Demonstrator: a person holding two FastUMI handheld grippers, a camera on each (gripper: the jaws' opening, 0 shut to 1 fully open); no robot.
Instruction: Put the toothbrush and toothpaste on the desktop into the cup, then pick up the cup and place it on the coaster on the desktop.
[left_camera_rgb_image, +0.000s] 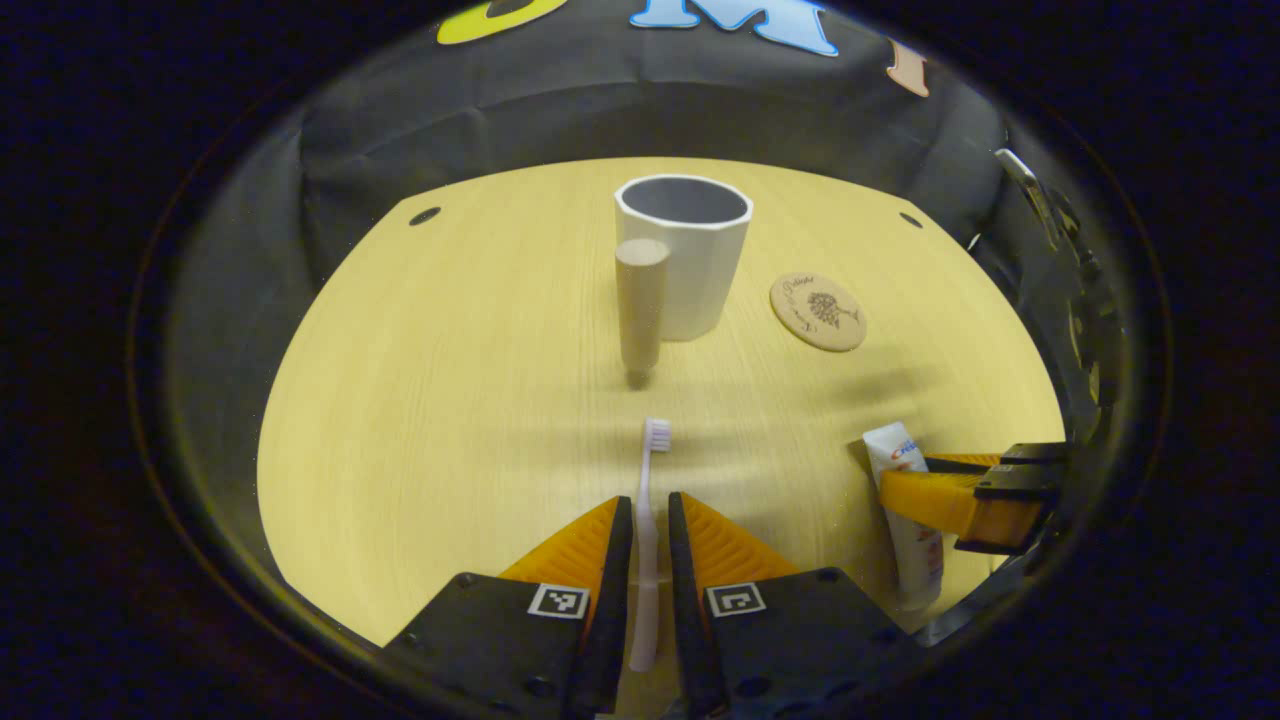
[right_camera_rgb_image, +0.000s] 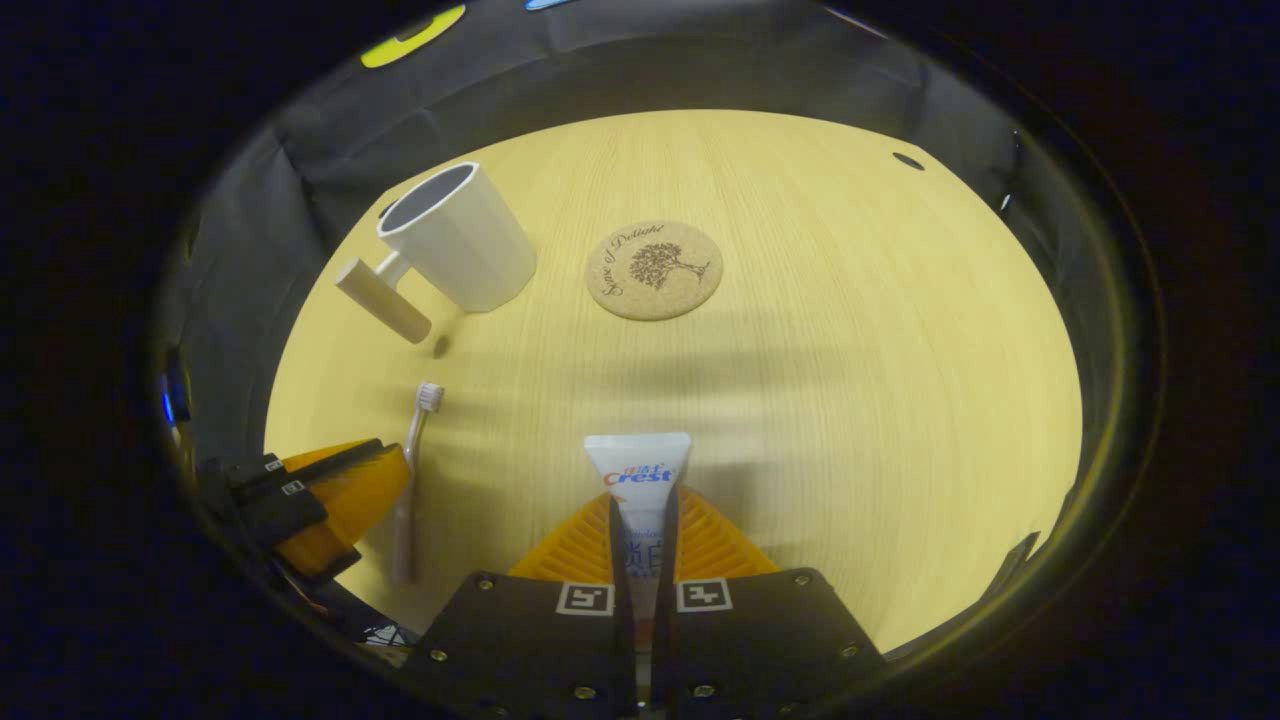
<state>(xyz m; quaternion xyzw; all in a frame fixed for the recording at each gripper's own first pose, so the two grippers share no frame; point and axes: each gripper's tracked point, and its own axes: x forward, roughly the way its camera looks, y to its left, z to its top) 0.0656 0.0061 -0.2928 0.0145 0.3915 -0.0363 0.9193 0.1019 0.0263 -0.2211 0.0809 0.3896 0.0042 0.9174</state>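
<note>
Toothpaste (right_camera_rgb_image: 640, 480) tail hidden within right gripper (right_camera_rgb_image: 640, 530).

One cup (left_camera_rgb_image: 685, 250), one coaster (left_camera_rgb_image: 817, 311), one toothbrush (left_camera_rgb_image: 650, 520) and one toothpaste tube (right_camera_rgb_image: 640, 490) are sitting over one table (left_camera_rgb_image: 450, 400). Two grippers are working here: the left gripper (left_camera_rgb_image: 650, 530) and the right gripper (right_camera_rgb_image: 640, 530). Two dark holes are showing at the table's far corners.

A pale yellow wood-grain counter (left_camera_rgb_image: 480, 400) fills the middle of both views, with a small dark hole (left_camera_rgb_image: 425, 216) near each far corner. Black cloth (left_camera_rgb_image: 600, 110) hangs creased behind it as the booth's wall. The light is dim, and soft shadows lie across the counter's near part.
</note>
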